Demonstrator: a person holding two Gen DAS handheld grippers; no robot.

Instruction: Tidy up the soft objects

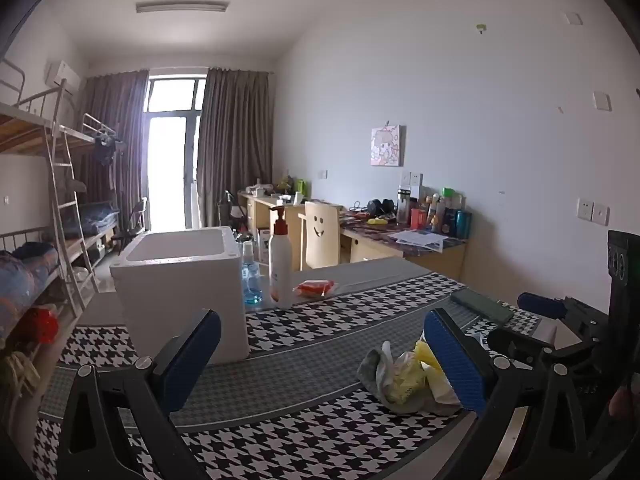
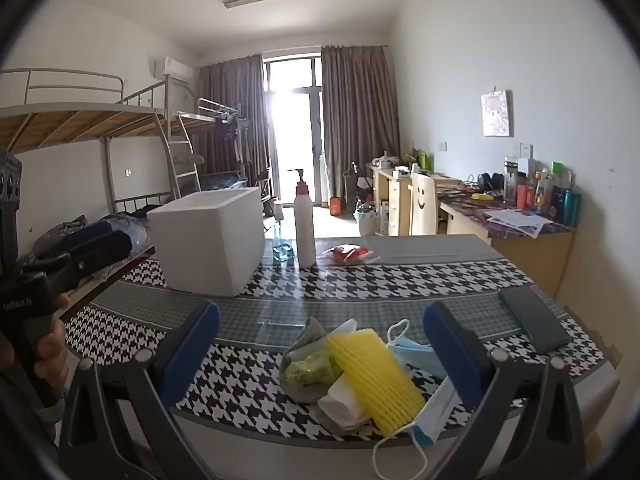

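Black-and-white houndstooth tablecloth (image 2: 400,276), white foam box (image 2: 208,240), yellow foam net (image 2: 372,376), blue face mask (image 2: 412,354), blue-padded claws

Matt white foam box (image 2: 208,244); glossy plastic bottle (image 2: 304,228); ribbed yellow foam net (image 2: 372,376); thin blue cloth mask (image 2: 412,354); glass-smooth surface (image 2: 400,276) over houndstooth cloth.

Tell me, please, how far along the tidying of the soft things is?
Nothing looks done yet. The yellow foam net, blue face mask, tissue and grey cloth lie piled on the table. Both tools, left and right, are open and hold nothing. All sorting remains.
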